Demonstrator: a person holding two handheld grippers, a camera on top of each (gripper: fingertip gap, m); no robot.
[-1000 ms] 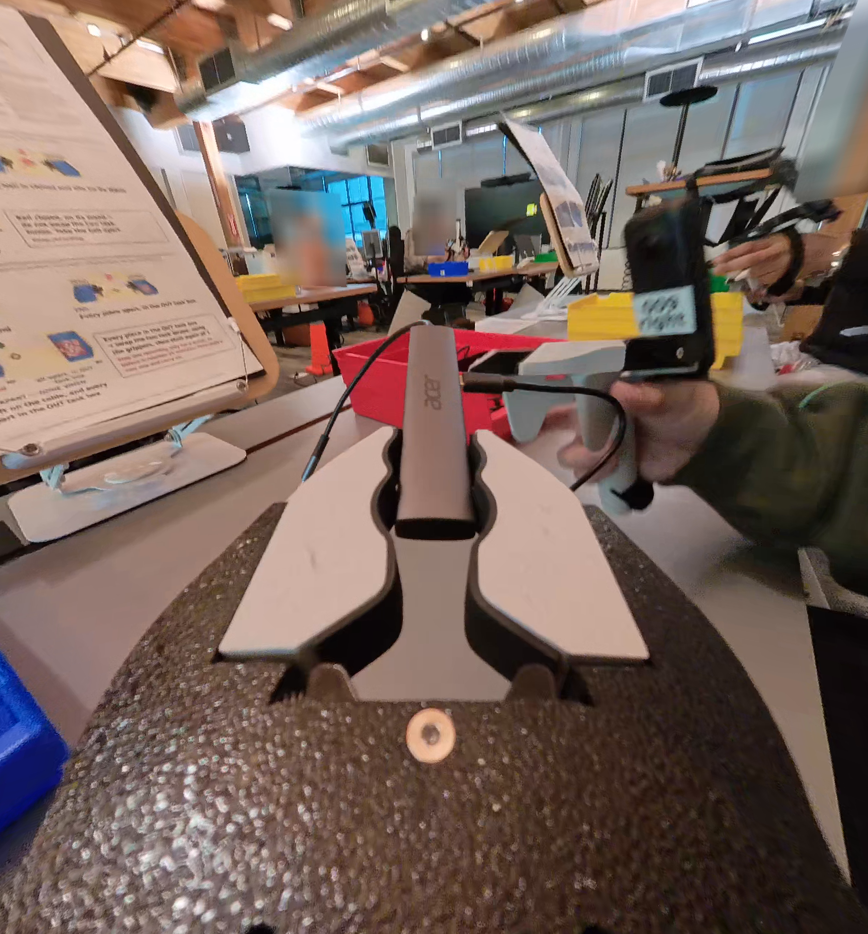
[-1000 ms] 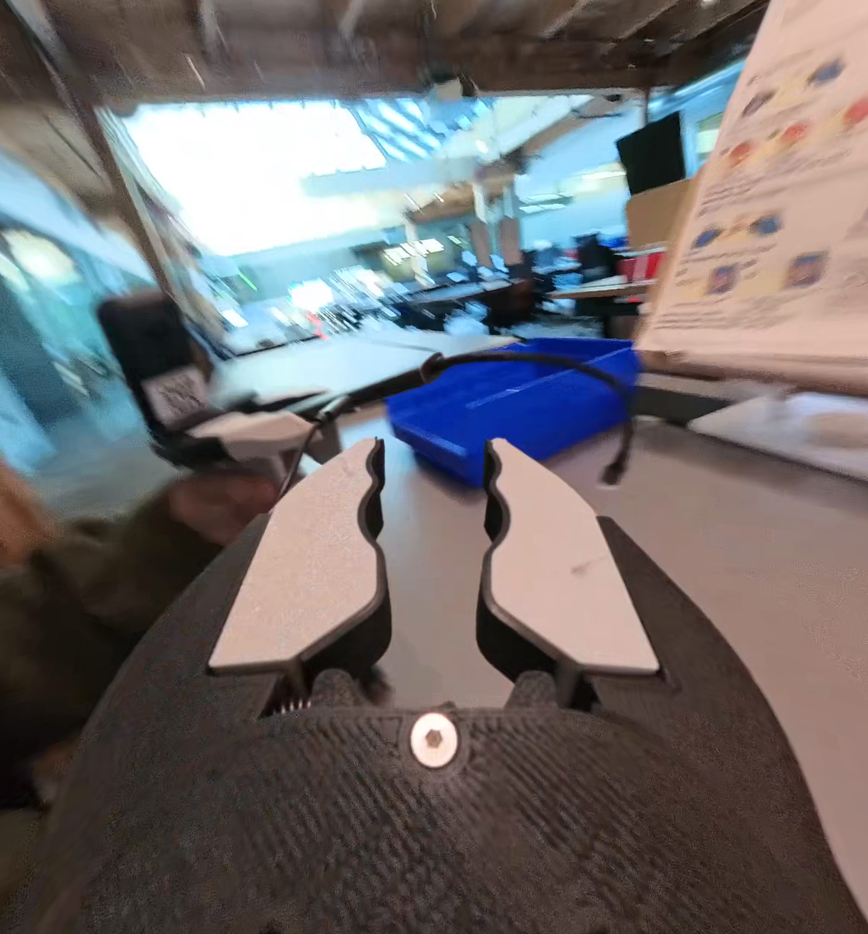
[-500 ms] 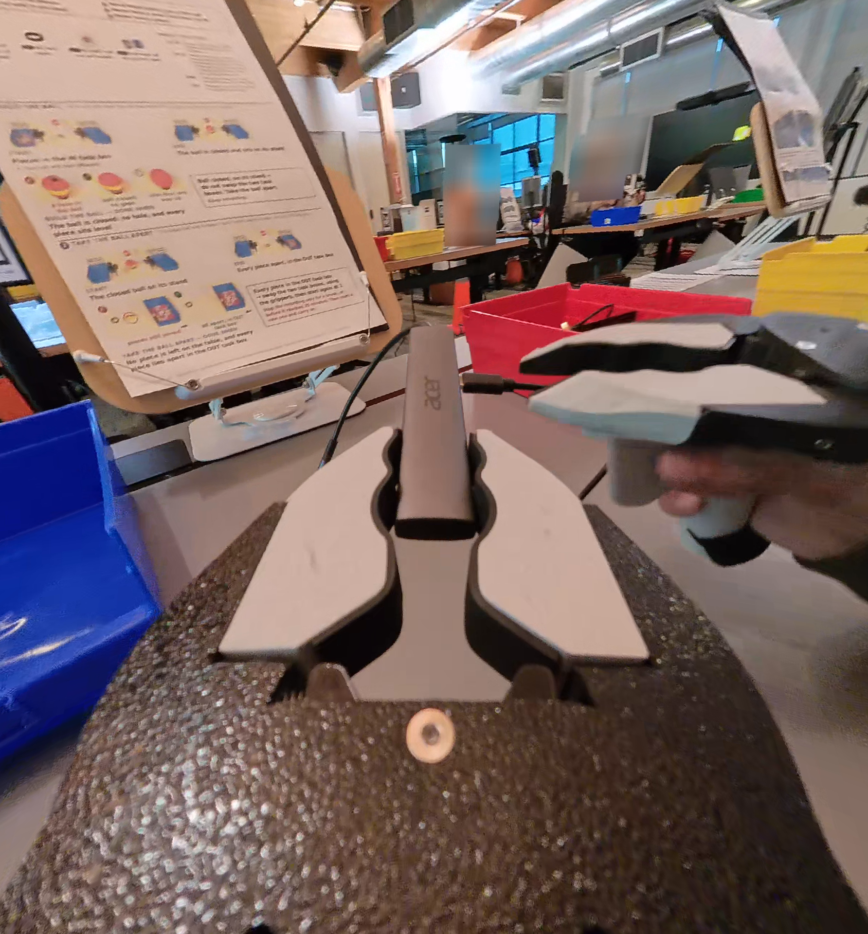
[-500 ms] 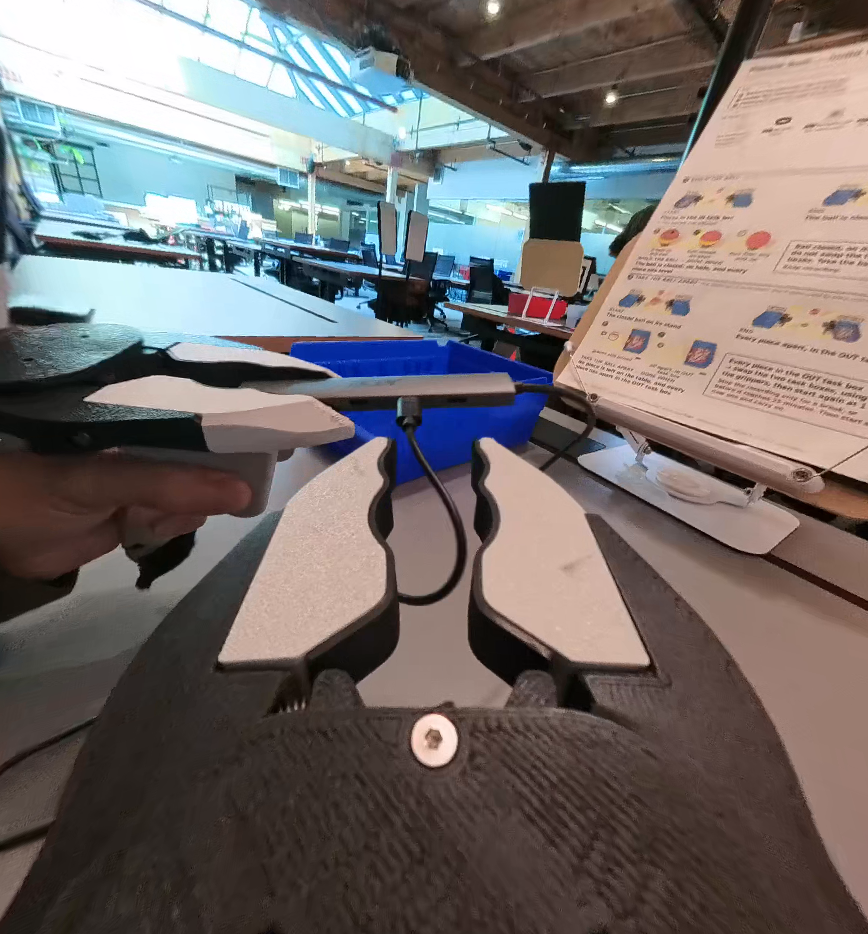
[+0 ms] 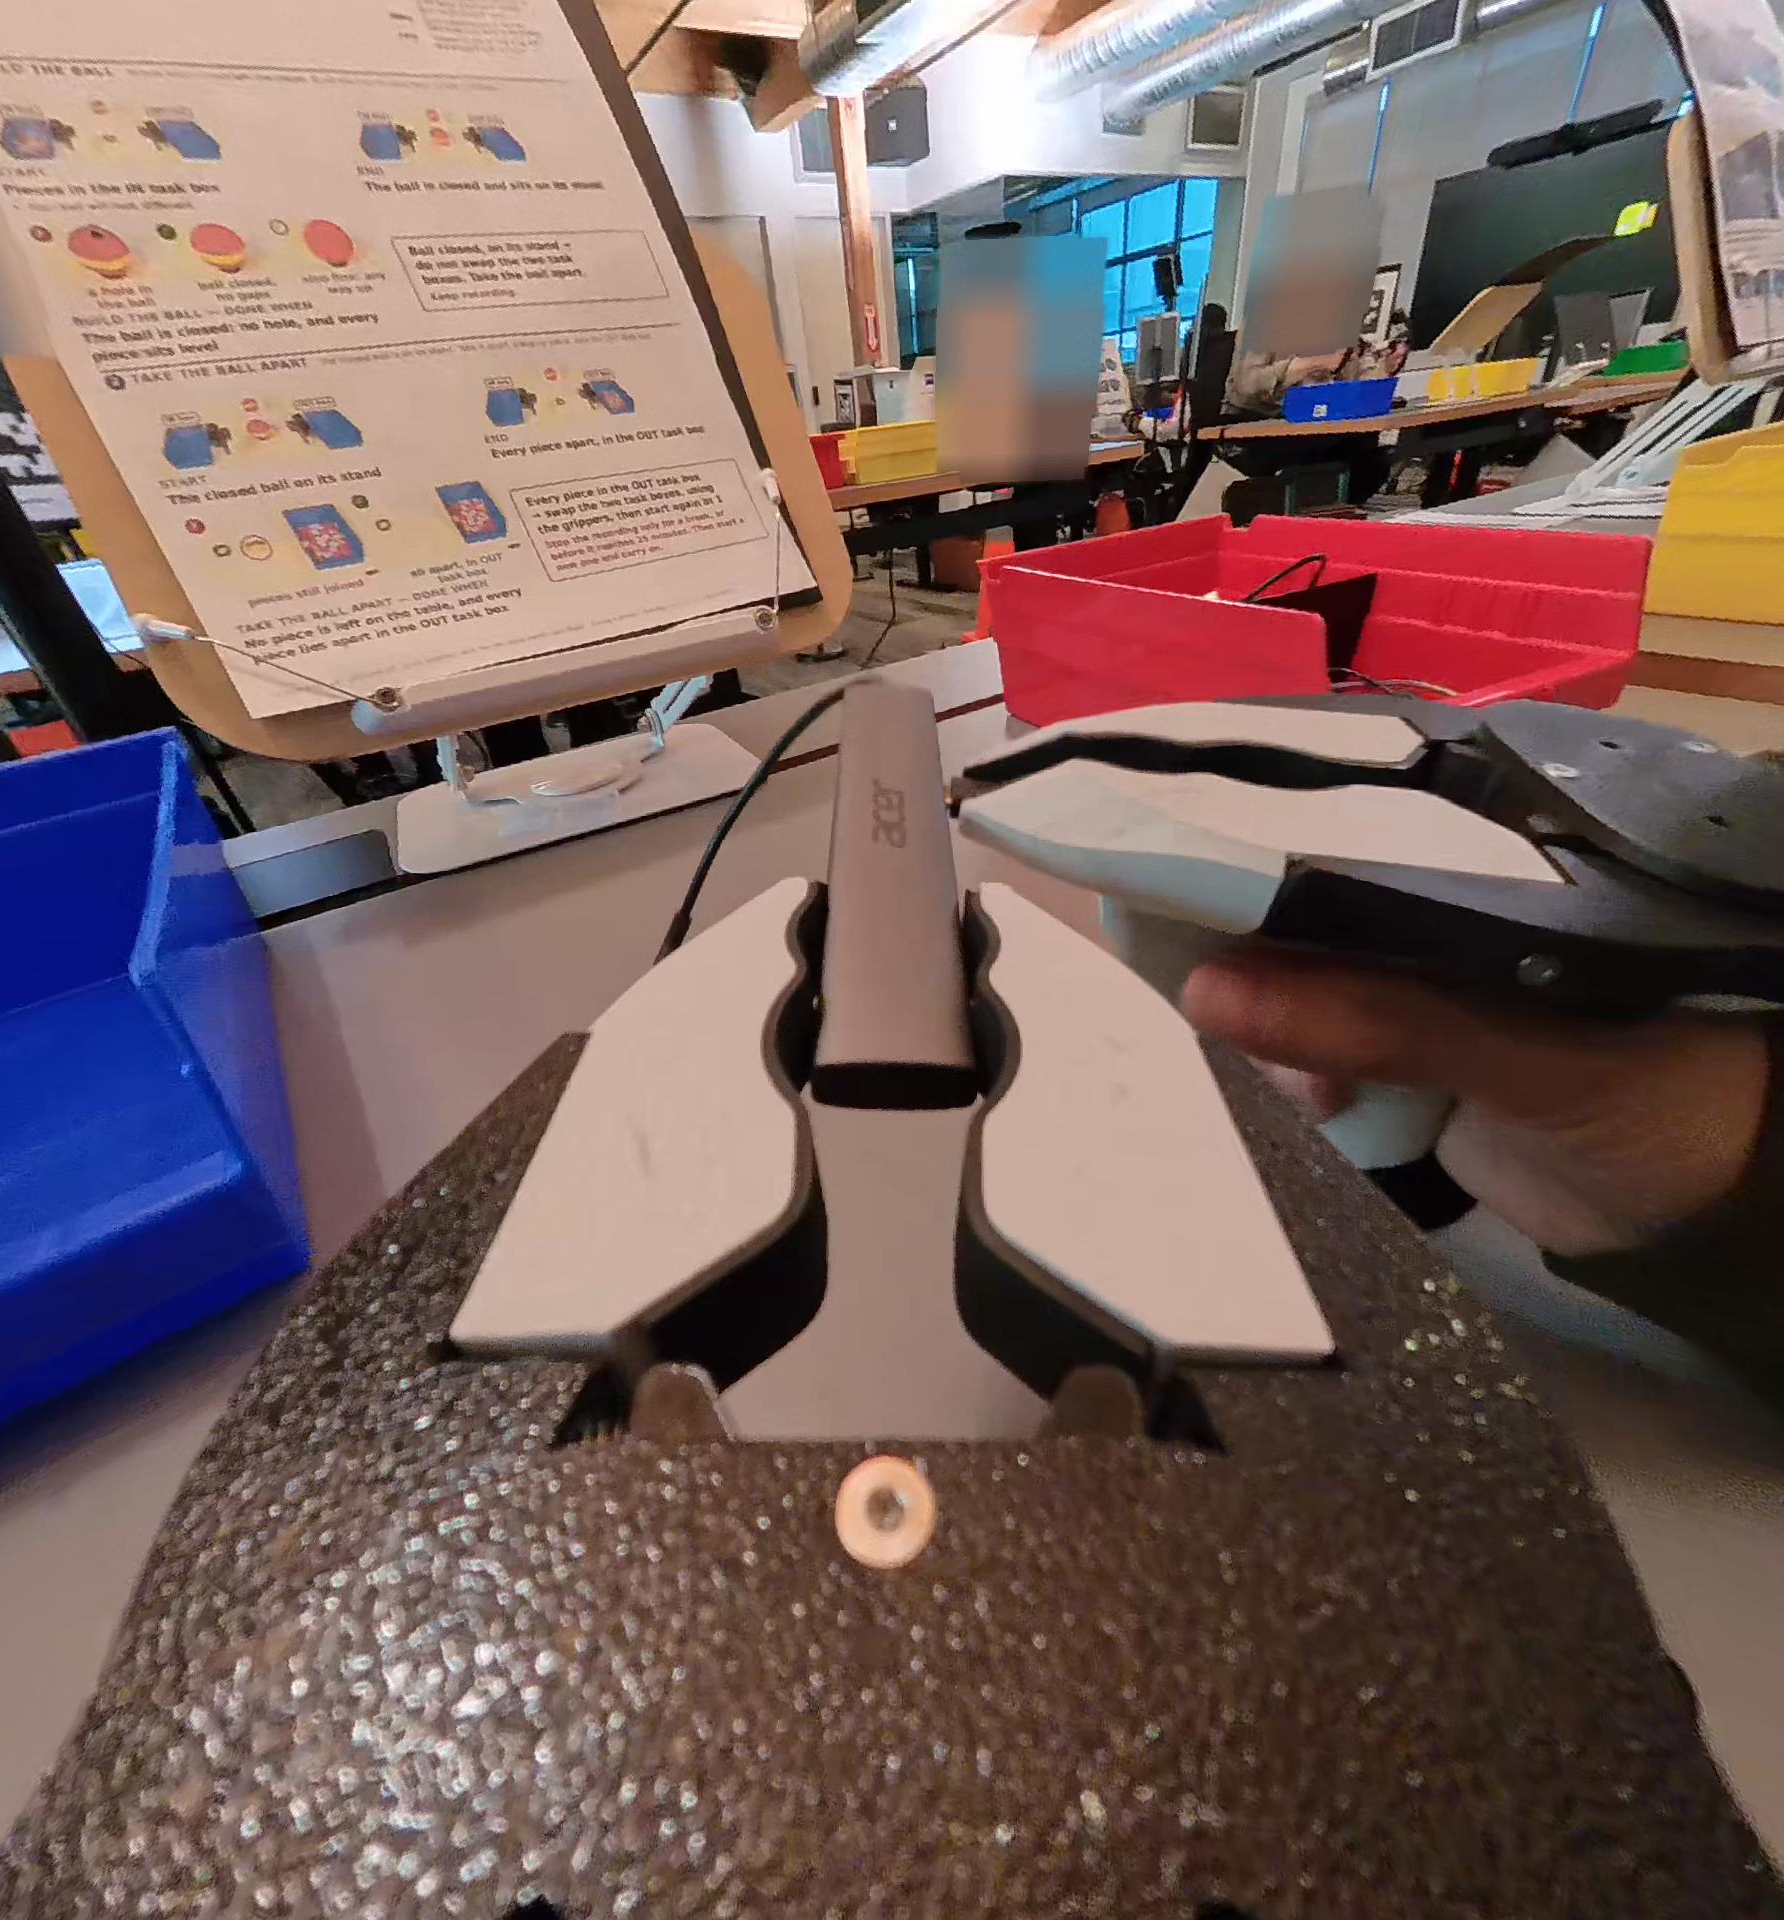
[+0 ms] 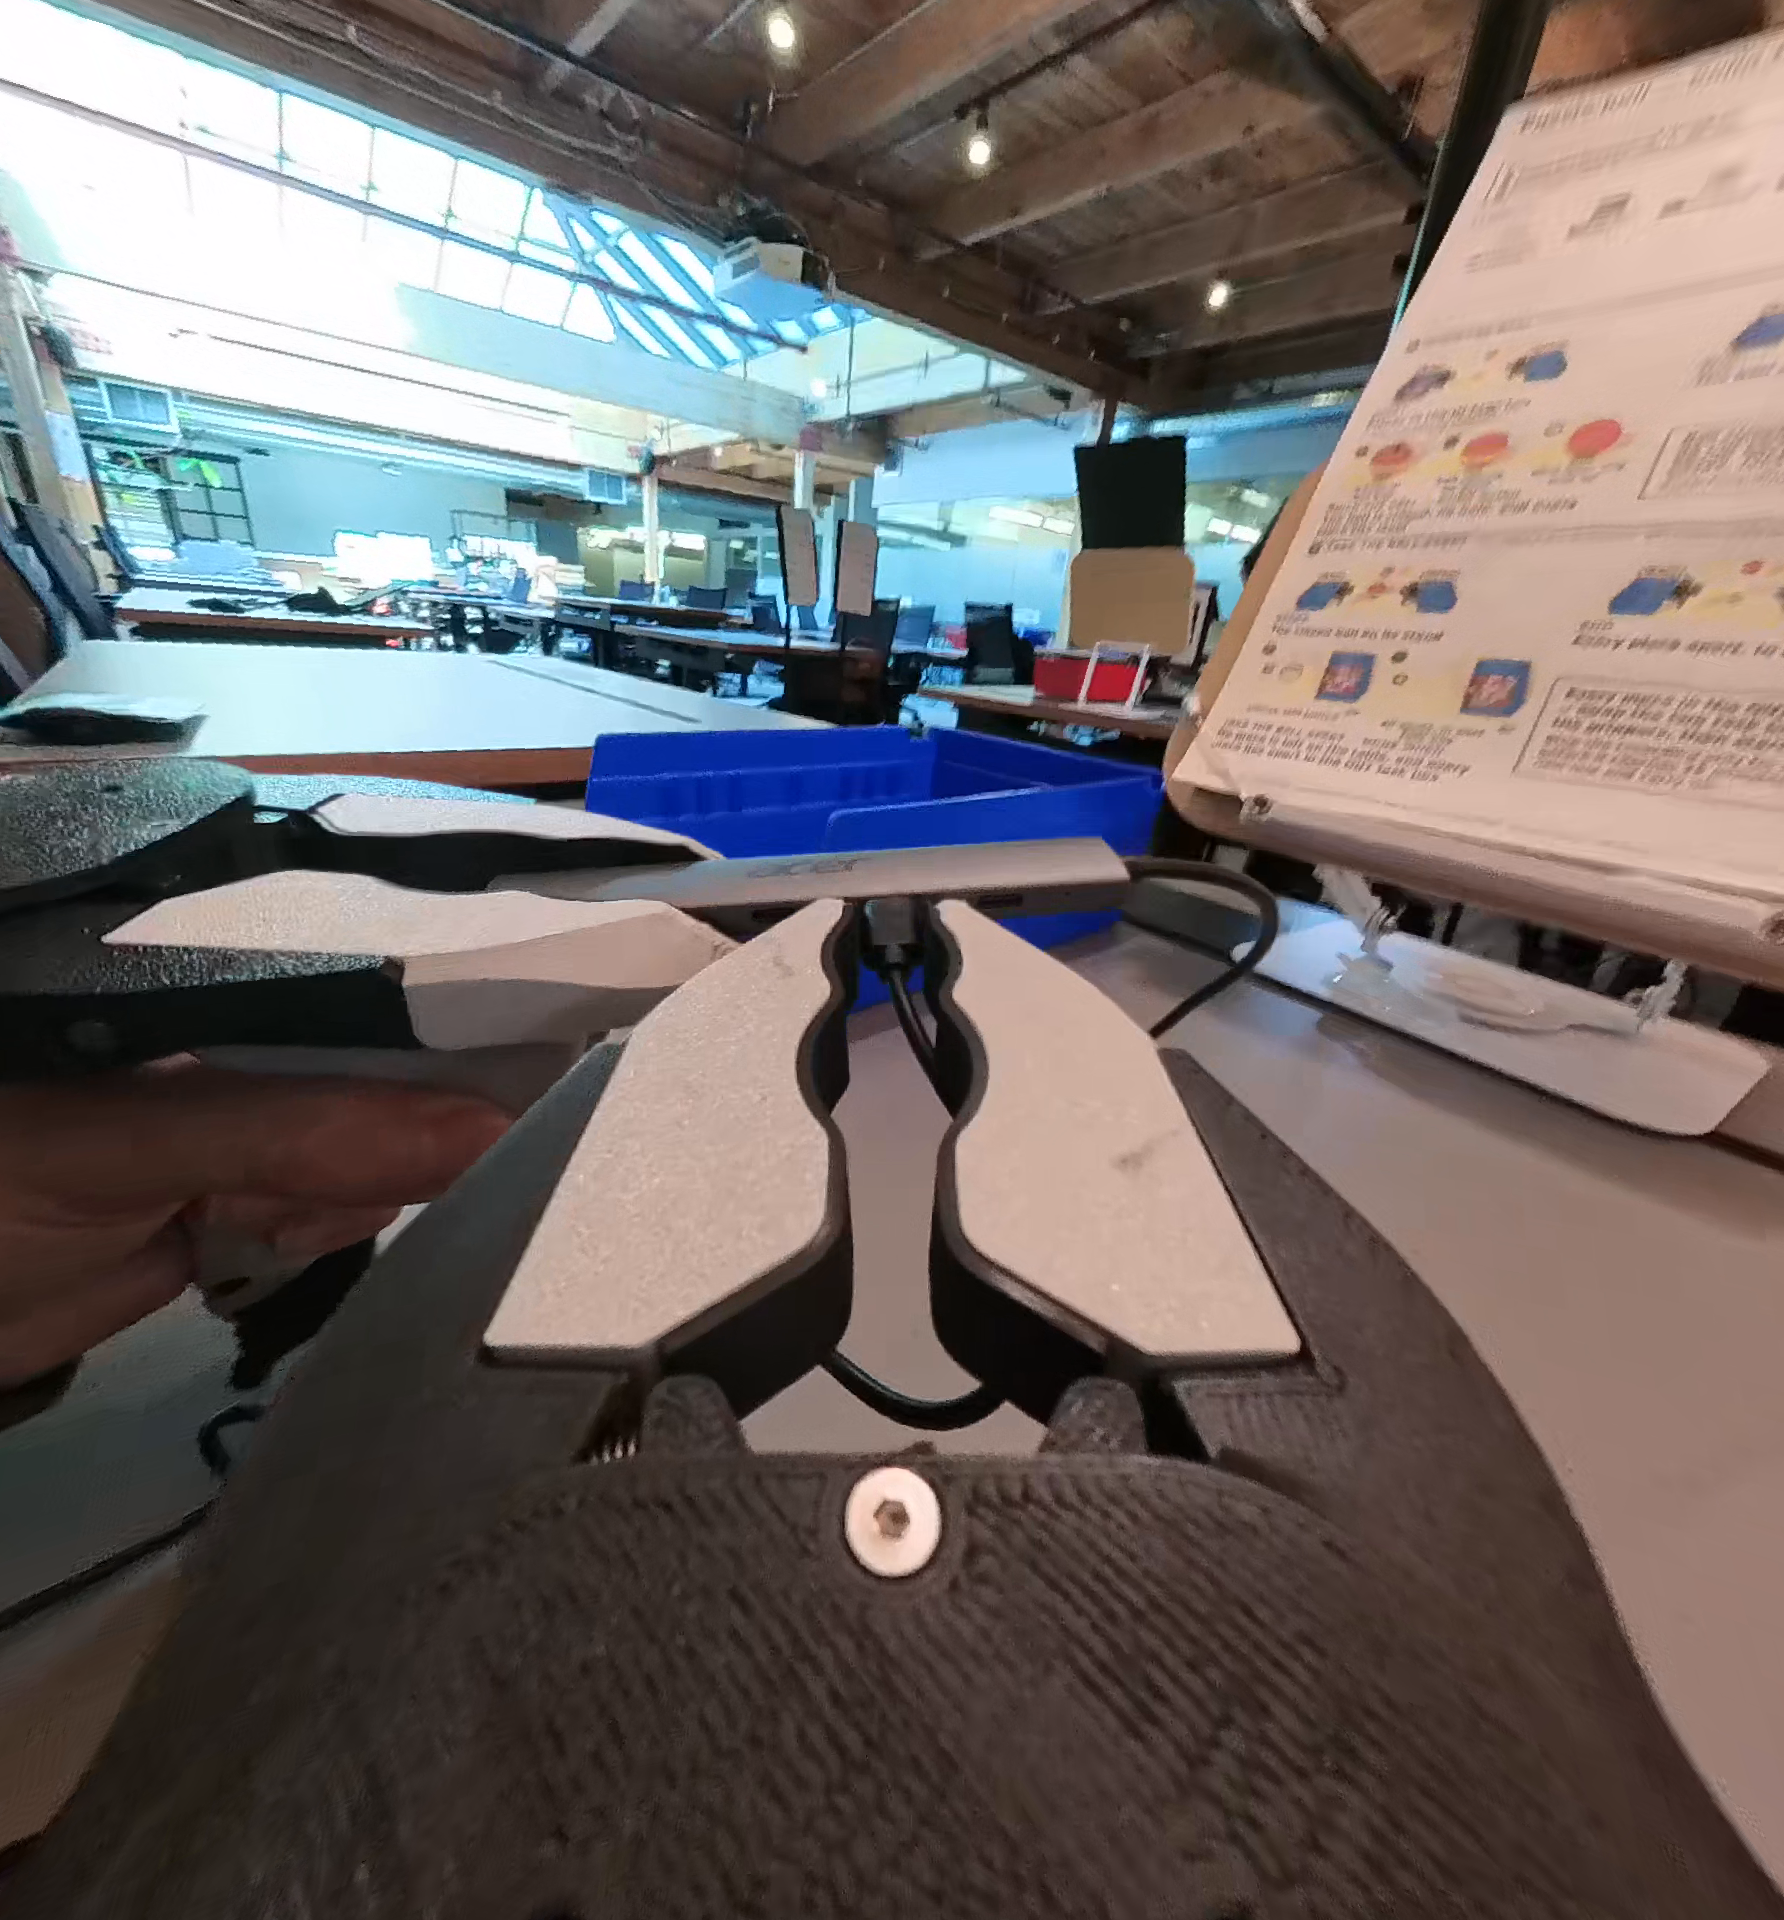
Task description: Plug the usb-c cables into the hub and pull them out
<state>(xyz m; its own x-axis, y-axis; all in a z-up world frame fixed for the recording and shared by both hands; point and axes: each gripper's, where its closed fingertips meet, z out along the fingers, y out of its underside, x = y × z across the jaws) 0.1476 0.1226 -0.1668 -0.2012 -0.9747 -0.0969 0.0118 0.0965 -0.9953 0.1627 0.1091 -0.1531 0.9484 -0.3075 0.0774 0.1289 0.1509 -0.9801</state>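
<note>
Left gripper (image 5: 890, 914) is clamped on the hub (image 5: 893, 894): slim grey aluminium bar with a dark flat end face, held lengthwise between the fingers, off the grey table (image 5: 431, 997), far end pointing at the instruction sheet (image 5: 348, 343) on its stand. The hub's own thin black lead (image 5: 732, 810) leaves the far end and drops to the table. Right gripper (image 6: 890, 925) comes in square to the hub's side, its jaws narrow around the usb-c plug (image 6: 888, 920) seated in a side port; whether the pads actually bite the plug or just bracket it, cannot tell. The black cable (image 6: 914, 1023) runs back from the plug through the gap between the fingers and loops near the gripper base. Right wrist view is the only one showing the plug, the port side of the hub (image 6: 867, 873) and a second cable (image 6: 1220, 935) curving off the hub's far end; it also shows the left gripper (image 6: 659, 894) from the side, with a hand (image 6: 171, 1195) on its handle. Left wrist view hides the plug behind the right gripper (image 5: 961, 795), whose fingertips sit just beside the hub's right edge. It alone shows the red bin (image 5: 1179, 644) and yellow bin (image 5: 1740, 540) past the hub. The blue bin (image 5: 67, 1091) is at the left; in the right view the blue bin (image 6: 971, 790) sits behind the hub.
</note>
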